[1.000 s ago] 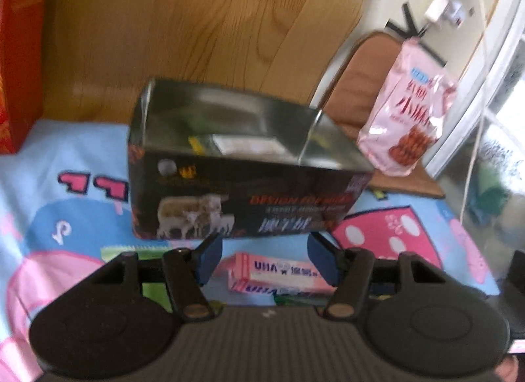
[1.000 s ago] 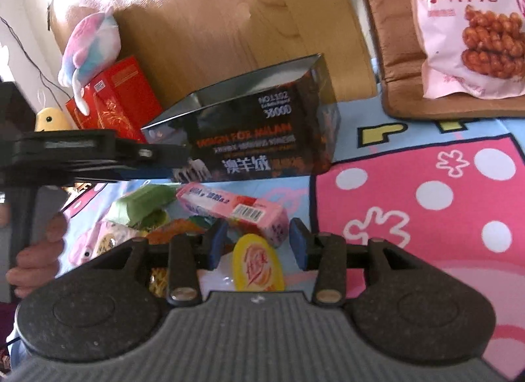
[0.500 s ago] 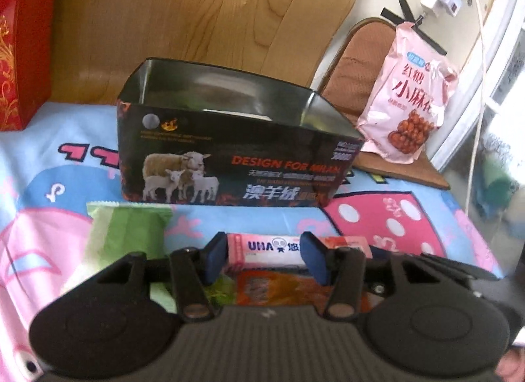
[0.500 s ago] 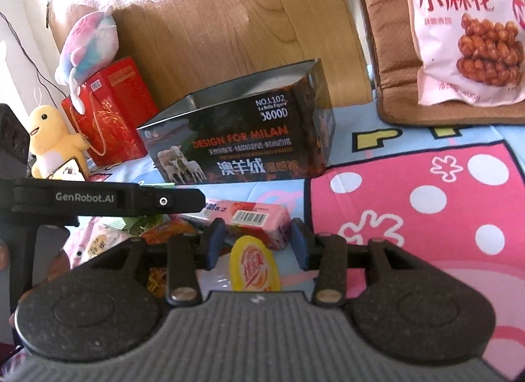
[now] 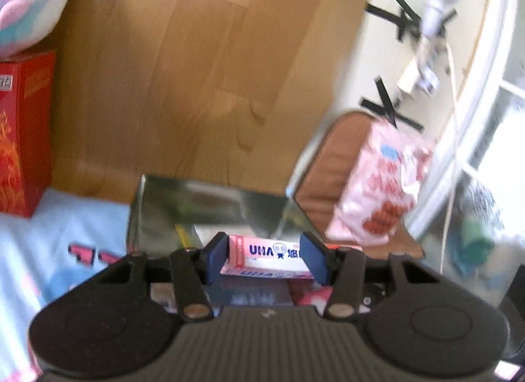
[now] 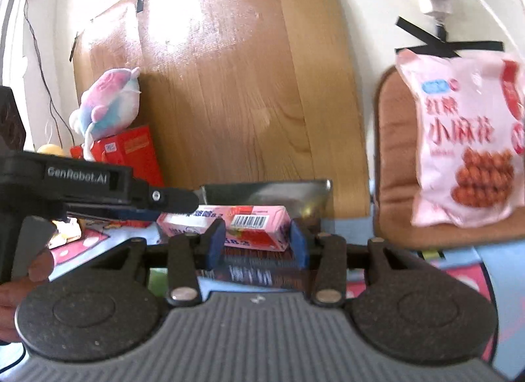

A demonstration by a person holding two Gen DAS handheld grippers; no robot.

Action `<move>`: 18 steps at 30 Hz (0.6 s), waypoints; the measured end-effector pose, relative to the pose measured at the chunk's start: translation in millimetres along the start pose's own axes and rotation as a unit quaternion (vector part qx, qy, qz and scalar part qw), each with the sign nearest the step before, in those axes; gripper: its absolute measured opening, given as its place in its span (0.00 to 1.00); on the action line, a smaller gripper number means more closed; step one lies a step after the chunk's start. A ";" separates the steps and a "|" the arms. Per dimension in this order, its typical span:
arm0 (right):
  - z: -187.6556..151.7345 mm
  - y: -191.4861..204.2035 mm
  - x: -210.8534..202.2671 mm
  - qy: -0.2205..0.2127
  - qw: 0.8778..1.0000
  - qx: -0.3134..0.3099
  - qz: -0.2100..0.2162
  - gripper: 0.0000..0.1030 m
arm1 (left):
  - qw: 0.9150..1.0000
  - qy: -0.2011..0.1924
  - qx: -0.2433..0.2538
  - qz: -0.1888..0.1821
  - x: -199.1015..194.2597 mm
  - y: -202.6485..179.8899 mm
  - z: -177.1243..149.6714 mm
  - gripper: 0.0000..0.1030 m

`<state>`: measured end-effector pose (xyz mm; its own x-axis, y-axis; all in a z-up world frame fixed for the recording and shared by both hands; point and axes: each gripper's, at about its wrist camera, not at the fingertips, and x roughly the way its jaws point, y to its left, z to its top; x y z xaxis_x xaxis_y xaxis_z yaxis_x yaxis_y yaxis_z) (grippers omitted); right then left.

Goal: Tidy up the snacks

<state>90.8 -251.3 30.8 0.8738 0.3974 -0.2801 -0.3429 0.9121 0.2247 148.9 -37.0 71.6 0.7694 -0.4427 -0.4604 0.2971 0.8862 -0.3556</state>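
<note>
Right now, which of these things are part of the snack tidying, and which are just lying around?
Job: pink candy box, held in the left gripper; open tin beyond it.
Lying about: plush toy, red box, brown cushion.

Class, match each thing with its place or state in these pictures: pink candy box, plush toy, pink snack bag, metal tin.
Things:
1. pink candy box
2. plush toy
3. pink snack bag
4. metal tin

Places or states:
a. on top of the red box
b. open at the top
c. gripped by the left gripper
d. leaning against the brown cushion

Pairs: 1-c, 2-a, 3-d, 4-b.
</note>
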 end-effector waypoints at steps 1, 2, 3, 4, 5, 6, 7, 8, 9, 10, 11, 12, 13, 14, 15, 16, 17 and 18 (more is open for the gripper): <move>4.5 0.1 7.2 -0.001 1.000 -0.001 0.001 0.44 | 1.000 0.000 -0.003 0.003 4.3 4.6 5.4 0.47; 9.1 -1.1 16.5 0.000 1.000 0.000 0.002 0.44 | 1.000 0.001 -0.006 0.006 10.1 9.1 9.7 0.47; 12.7 -2.5 25.9 0.001 1.000 0.003 0.003 0.44 | 1.000 0.003 -0.007 0.013 17.6 14.0 13.0 0.47; 14.8 -3.3 32.9 0.004 1.000 0.006 0.004 0.45 | 1.000 0.005 -0.007 0.021 24.2 17.9 14.8 0.47; 16.6 -4.8 43.4 0.011 1.000 0.009 0.004 0.45 | 1.000 0.009 -0.006 0.029 31.5 21.6 16.9 0.47; 16.8 -4.2 52.0 0.020 1.000 0.009 0.004 0.47 | 0.999 0.012 -0.008 0.037 38.8 25.6 18.2 0.49; 16.5 -3.8 61.2 0.031 1.000 0.006 -0.001 0.47 | 0.999 0.016 -0.010 0.044 43.4 28.4 18.8 0.50; 15.5 -2.7 68.0 0.036 0.999 0.001 -0.008 0.47 | 0.999 0.018 -0.013 0.048 45.8 30.7 19.1 0.50; 14.8 -2.3 72.5 0.039 0.999 -0.003 -0.011 0.47 | 0.999 0.016 -0.016 0.049 44.7 33.5 18.5 0.50; 14.5 -1.8 73.7 0.040 0.999 -0.005 -0.013 0.47 | 0.999 0.011 -0.019 0.047 40.8 35.8 17.8 0.50; 14.7 -1.8 71.4 0.035 0.999 -0.004 -0.014 0.47 | 0.999 0.005 -0.021 0.044 34.6 37.2 16.7 0.50; 15.0 -2.7 65.8 0.027 1.000 -0.003 -0.013 0.47 | 0.999 -0.002 -0.021 0.040 27.7 38.8 15.5 0.50; 14.7 -3.6 58.5 0.021 1.000 0.001 -0.012 0.47 | 0.999 -0.008 -0.022 0.036 19.2 41.1 13.4 0.50; 14.2 -4.2 49.9 0.018 1.000 0.007 -0.009 0.47 | 0.999 -0.014 -0.022 0.032 9.8 43.5 10.9 0.50; 13.2 -4.9 43.2 0.018 1.000 0.013 -0.005 0.47 | 0.999 -0.018 -0.022 0.029 0.4 45.8 7.7 0.50; 11.2 -5.2 35.8 0.021 1.000 0.022 0.002 0.47 | 0.999 -0.022 -0.025 0.026 -9.3 49.5 3.7 0.50; 8.5 -5.2 31.4 0.028 0.999 0.030 0.010 0.47 | 0.999 -0.024 -0.029 0.025 -19.5 55.0 -1.0 0.50; 4.3 -4.3 24.8 0.035 0.998 0.037 0.020 0.47 | 0.999 -0.025 -0.036 0.027 -29.6 61.0 -5.6 0.50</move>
<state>115.5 -245.8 26.9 0.8325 0.4419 -0.3343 -0.3480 0.8864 0.3052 141.2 29.4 58.9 0.8116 -0.3852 -0.4392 0.2143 0.8957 -0.3896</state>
